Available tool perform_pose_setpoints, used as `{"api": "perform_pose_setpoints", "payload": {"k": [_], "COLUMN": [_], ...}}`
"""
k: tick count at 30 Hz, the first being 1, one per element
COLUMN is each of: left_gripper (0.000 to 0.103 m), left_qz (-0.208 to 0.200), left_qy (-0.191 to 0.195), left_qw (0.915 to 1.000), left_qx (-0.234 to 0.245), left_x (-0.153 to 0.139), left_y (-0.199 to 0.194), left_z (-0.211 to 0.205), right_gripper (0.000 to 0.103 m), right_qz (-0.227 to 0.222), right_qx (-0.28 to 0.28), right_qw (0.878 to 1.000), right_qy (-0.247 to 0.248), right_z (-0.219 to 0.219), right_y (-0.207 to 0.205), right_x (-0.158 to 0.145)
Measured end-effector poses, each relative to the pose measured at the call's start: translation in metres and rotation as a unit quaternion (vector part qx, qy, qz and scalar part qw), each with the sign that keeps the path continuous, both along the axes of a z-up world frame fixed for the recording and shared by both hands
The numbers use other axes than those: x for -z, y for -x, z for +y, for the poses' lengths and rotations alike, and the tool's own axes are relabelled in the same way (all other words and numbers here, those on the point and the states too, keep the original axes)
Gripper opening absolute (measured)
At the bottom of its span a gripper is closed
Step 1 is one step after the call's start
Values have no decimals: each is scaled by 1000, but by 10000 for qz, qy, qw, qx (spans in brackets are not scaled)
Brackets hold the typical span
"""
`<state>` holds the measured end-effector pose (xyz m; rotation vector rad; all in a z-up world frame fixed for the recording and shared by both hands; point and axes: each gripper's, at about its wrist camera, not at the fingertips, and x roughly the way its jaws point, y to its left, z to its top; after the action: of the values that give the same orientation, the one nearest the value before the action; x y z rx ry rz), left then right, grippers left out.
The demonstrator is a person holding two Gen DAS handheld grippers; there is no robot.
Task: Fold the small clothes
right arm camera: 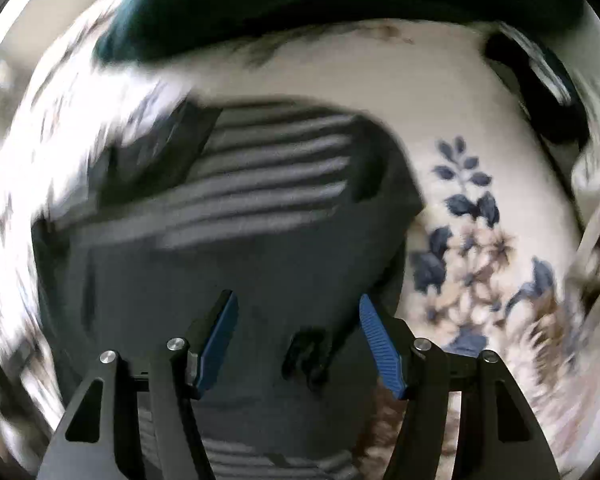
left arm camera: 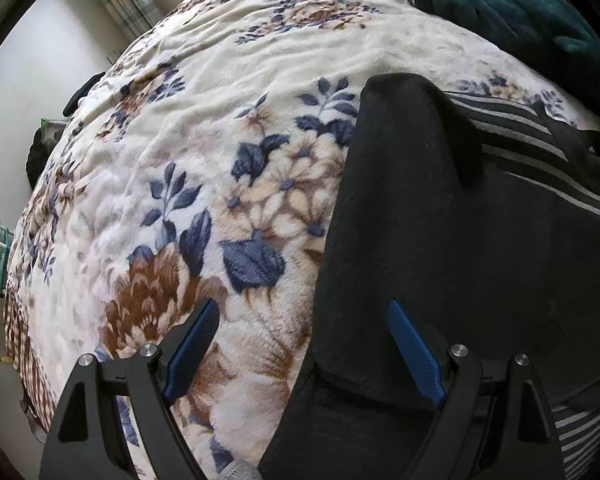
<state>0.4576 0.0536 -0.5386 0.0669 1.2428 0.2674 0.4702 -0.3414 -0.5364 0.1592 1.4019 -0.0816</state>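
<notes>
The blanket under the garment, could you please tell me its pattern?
Cream blanket with blue and brown flowers; clearest in the left wrist view.

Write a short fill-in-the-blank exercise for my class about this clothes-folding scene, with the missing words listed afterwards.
1. The black garment lies on a blanket printed with ____.
2. Part of the garment shows grey and black ____.
3. The left gripper has its jaws ____, with nothing between them.
4. The plush fabric at the far edge of the bed is dark ____.

Missing words: flowers; stripes; open; teal
</notes>
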Motion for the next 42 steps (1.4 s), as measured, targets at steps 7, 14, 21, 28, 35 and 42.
{"api": "perform_pose_setpoints", "payload": {"k": [7, 14, 21, 28, 35, 42], "left_gripper": [86, 86, 86, 86, 87, 88], "left_qz": [-52, -164, -467, -145, -216, -232], "left_qy": [-31, 18, 138, -416, -505, -448], "left_qw": [10000, 9998, 9988, 9966, 9946, 9950], "left_qx": [5, -107, -2, 700, 886, 858], "left_x": [-1, -4, -9, 27, 24, 25], "left_y": [0, -13, -70, -141, -146, -144], "left_z": [2, 6, -1, -26, -23, -11], "right_gripper": [16, 13, 14, 28, 28, 27], "right_qz": [171, 43, 480, 55, 291, 540], "right_qx": [-1391, 1270, 2338, 2185, 460, 642], "right_qw": [9822, 9867, 9567, 9726, 9891, 9947], "right_qy": [1249, -1010, -1668, -790, -1371, -597], "right_z": [48, -39, -78, -87, -16, -26], "right_y": [13, 25, 33, 17, -1, -46], "right_x": [37, 13, 45, 5, -14, 52]}}
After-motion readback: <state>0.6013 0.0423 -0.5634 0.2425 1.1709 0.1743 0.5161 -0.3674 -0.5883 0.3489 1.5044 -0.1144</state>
